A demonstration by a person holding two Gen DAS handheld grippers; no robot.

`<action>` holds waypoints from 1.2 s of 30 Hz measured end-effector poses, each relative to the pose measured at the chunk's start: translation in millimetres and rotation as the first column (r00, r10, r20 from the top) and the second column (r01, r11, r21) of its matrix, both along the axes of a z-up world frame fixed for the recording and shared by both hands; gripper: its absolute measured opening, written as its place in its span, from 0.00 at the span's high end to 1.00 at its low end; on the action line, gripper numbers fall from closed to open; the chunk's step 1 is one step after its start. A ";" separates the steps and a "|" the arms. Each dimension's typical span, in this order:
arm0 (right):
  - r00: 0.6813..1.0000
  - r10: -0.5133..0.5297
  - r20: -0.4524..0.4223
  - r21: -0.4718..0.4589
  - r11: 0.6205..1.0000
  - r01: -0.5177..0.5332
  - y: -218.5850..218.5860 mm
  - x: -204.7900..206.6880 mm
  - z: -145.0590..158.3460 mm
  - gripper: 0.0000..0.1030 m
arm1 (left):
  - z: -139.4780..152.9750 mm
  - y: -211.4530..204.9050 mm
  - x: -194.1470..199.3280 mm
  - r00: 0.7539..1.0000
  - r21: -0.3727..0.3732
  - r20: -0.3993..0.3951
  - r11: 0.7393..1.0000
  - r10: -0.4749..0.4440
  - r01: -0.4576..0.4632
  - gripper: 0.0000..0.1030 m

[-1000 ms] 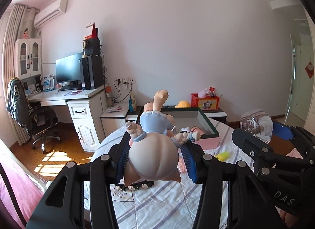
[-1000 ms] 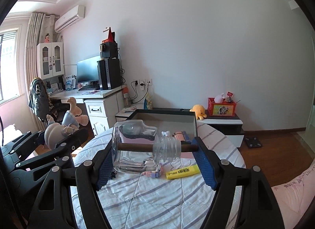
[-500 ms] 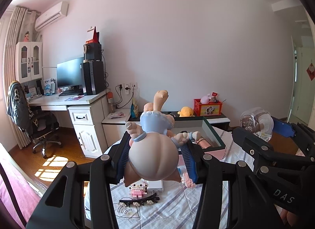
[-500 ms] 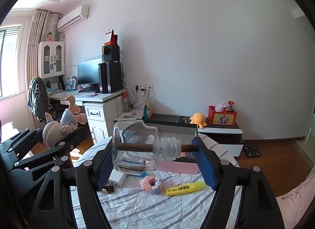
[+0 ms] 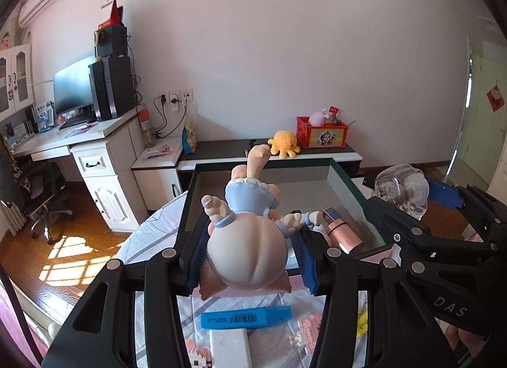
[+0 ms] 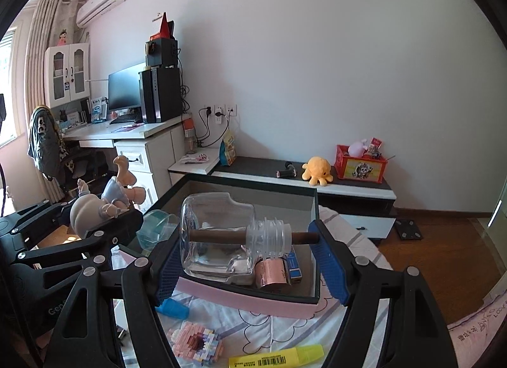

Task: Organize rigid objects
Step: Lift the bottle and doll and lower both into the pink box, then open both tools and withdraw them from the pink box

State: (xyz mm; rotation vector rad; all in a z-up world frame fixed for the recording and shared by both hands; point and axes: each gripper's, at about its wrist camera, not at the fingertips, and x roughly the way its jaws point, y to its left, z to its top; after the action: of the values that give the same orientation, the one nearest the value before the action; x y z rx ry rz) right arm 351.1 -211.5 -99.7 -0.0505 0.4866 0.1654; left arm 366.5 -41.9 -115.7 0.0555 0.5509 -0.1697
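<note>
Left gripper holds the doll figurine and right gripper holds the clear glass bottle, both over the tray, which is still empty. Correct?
Not quite: the tray is not empty. The right wrist view shows a copper-coloured cylinder and a small blue box already in it. The rest holds.

A round worktop covered with a white cloth striped in grey and lilac (image 6: pixel 285 326) carries the things. On it rests a shallow dark-rimmed rectangular tray (image 6: pixel 317 241) seated on a pink foam pad (image 6: pixel 253 303). Nearer the cameras lie a blue highlighter pen with a barcode label (image 5: pixel 245 317), a yellow highlighter pen (image 6: pixel 275 358), a pink toy built of small blocks (image 6: pixel 196 342) and a flat white box (image 5: pixel 229 347).
</note>
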 end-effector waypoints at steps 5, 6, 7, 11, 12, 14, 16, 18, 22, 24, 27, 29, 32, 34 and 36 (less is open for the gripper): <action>0.996 0.009 -0.094 0.007 1.000 -0.008 -5.3 50.6 -35.2 0.27 | -30.9 -6.7 54.5 0.995 0.021 -0.103 1.000 -0.003 0.005 0.52; 0.994 0.006 -0.110 0.001 1.000 -0.006 -5.8 59.1 -40.9 0.27 | -35.6 -8.1 62.3 0.994 0.029 -0.113 1.000 0.000 0.003 0.52; 0.992 0.005 -0.126 -0.001 1.000 -0.005 -6.4 66.6 -46.7 0.27 | -38.0 -11.2 67.2 0.995 0.052 -0.097 0.999 0.007 -0.002 0.52; 0.985 -0.004 -0.172 0.014 1.000 0.006 -10.2 92.5 -66.5 0.26 | -44.5 -21.2 80.5 0.995 0.098 -0.097 0.995 0.017 -0.008 0.52; 0.983 -0.007 -0.182 0.020 1.000 0.010 -12.1 96.8 -70.1 0.26 | -46.7 -22.3 83.6 0.995 0.094 -0.103 0.996 0.010 0.000 0.52; 0.978 -0.012 -0.210 0.028 0.999 0.019 -15.4 104.0 -76.8 0.26 | -52.0 -22.2 90.2 0.992 0.092 -0.126 0.996 0.011 0.001 0.48; 0.978 -0.020 -0.210 0.042 0.999 0.030 -18.5 105.0 -79.9 0.24 | -56.6 -21.3 93.3 0.991 0.105 -0.130 0.994 0.027 -0.014 0.43; 0.978 -0.034 -0.205 0.036 0.998 0.042 -20.2 104.1 -78.1 0.21 | -54.9 -18.3 92.7 0.992 0.103 -0.115 0.994 0.050 -0.038 0.35; 0.987 -0.038 -0.159 0.048 0.998 0.046 -20.3 90.6 -61.6 0.15 | -36.0 -5.8 76.0 0.995 0.083 -0.055 0.994 0.078 -0.074 0.18; 0.991 -0.042 -0.129 0.061 0.997 0.051 -20.6 79.6 -48.9 0.10 | -23.2 2.7 63.0 0.997 0.058 -0.025 0.996 0.075 -0.074 0.14; 0.996 -0.031 -0.088 0.084 0.996 0.038 -19.3 56.3 -29.0 0.00 | -3.1 14.8 34.2 0.996 0.030 0.024 0.996 0.081 -0.081 0.05; 0.998 -0.014 -0.053 0.091 0.996 0.019 -15.4 34.7 -15.6 0.00 | 9.7 21.3 8.0 0.994 0.018 0.074 0.996 0.081 -0.082 0.03; 1.000 -0.028 0.011 0.062 0.998 0.027 -8.3 -3.5 3.8 0.00 | 28.2 28.7 -33.3 0.986 0.018 0.141 0.996 0.088 -0.092 0.01; 0.999 -0.028 0.041 0.058 0.998 0.026 -4.7 -28.9 14.8 0.00 | 38.3 33.5 -63.3 0.978 0.011 0.185 0.995 0.096 -0.100 0.00; 0.997 -0.036 0.072 0.050 0.998 0.032 -1.3 -55.9 23.9 0.00 | 46.9 35.9 -91.0 0.971 0.017 0.217 0.994 0.103 -0.109 0.00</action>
State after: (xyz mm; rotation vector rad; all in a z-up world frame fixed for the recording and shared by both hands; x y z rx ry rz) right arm 295.2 -212.8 -75.8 -0.0008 0.4101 0.1414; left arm 275.6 -6.0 -68.8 0.0716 0.3379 -0.0500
